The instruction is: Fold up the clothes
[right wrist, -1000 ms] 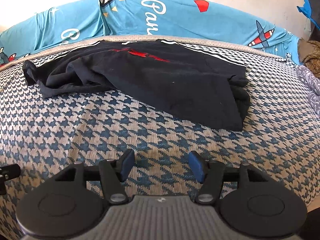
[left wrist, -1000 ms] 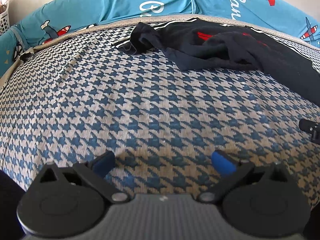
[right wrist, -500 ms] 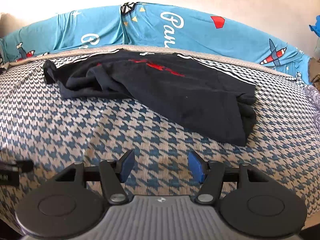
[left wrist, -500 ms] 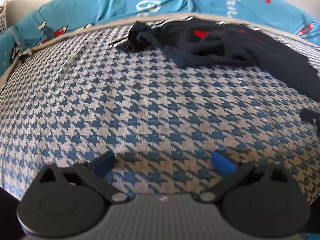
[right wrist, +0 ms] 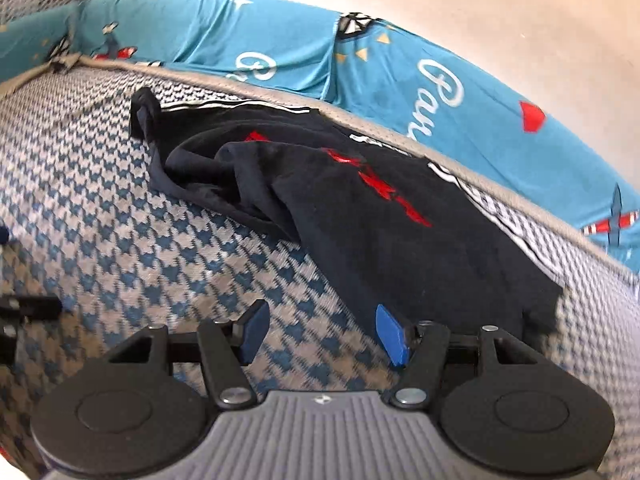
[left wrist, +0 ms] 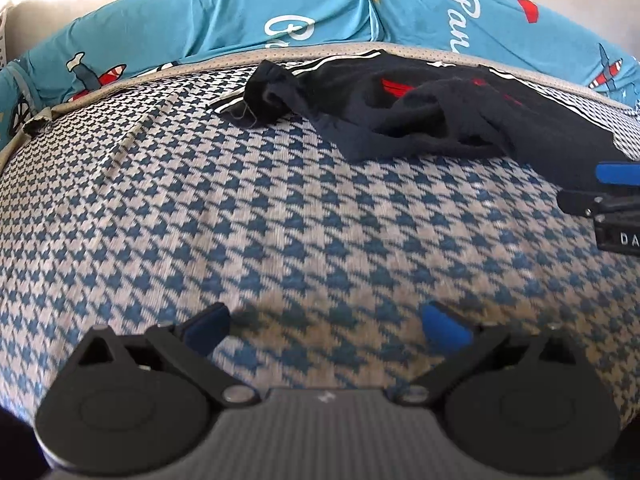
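Left gripper [left wrist: 326, 330]: standing wide open, holding nothing, hovering over houndstooth bed [left wrist: 240, 220]. Right gripper [right wrist: 318, 330]: standing half open, empty, nearing black shirt [right wrist: 360, 208] lying crumpled at far side.

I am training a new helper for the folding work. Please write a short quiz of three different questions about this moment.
1. True or false: the black garment is folded neatly.
2. The left gripper holds: A) a sleeve, B) nothing, C) a pillow.
3. Fill in: the garment lies on a bed cover with a blue ____ pattern.

Key: 1 false, it lies crumpled. 2 B, jaws open. 3 houndstooth.
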The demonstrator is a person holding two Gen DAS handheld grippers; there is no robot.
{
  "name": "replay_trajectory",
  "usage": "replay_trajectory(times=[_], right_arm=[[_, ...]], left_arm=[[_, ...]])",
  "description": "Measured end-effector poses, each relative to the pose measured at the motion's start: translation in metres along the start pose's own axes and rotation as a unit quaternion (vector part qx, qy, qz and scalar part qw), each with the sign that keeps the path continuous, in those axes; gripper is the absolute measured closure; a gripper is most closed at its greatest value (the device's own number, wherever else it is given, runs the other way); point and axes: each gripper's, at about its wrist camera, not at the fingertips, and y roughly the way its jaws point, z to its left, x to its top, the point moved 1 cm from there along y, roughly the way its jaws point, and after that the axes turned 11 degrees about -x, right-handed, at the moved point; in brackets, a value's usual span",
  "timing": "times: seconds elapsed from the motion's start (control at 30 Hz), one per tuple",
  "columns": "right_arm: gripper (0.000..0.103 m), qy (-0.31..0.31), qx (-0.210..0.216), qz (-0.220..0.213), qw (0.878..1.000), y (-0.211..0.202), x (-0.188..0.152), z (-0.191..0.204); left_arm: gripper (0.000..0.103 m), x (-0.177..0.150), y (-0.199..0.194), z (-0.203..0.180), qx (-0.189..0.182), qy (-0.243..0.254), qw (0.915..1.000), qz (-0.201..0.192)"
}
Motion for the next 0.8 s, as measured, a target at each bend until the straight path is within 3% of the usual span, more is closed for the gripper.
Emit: replay_trajectory(times=[0.3, 0.37, 0.43, 0.5, 0.57, 0.7, 0.8], right_arm=[[0.047, -0.089, -0.038, -0.022, 0.995, 0.030, 0.005, 0.002], [0.055, -0.097, -0.041, -0.022, 0.994, 0.036, 0.007, 0.002], [0.071, -0.097, -0.041, -0.020, 0.994, 0.042, 0.010, 0.001], [0.089, -0.082, -0.034, -0.014, 0.996, 0.047, 0.015, -0.006], [0.097, -0.064, -0.032, -0.014, 0.997, 0.048, 0.020, -0.012], [0.099, 0.018, -0.012, -0.018, 1.000, 0.048, 0.038, -0.039], [0.099, 0.081, 0.002, -0.025, 0.996, 0.051, 0.052, -0.059]], left_arm=[[0.000, 0.039, 0.037, -0.011, -0.016, 0.026, 0.9993, 0.024], [0.000, 0.050, 0.047, -0.014, -0.025, 0.035, 0.9987, 0.026], [0.000, 0.060, 0.056, -0.018, -0.036, 0.042, 0.9981, 0.026], [0.000, 0.069, 0.066, -0.022, -0.050, 0.050, 0.9971, 0.027], [0.000, 0.078, 0.076, -0.025, -0.055, 0.063, 0.9961, 0.028], [0.000, 0.094, 0.091, -0.026, -0.053, 0.075, 0.9955, 0.022], [0.000, 0.110, 0.094, -0.020, -0.062, 0.057, 0.9965, 0.006]])
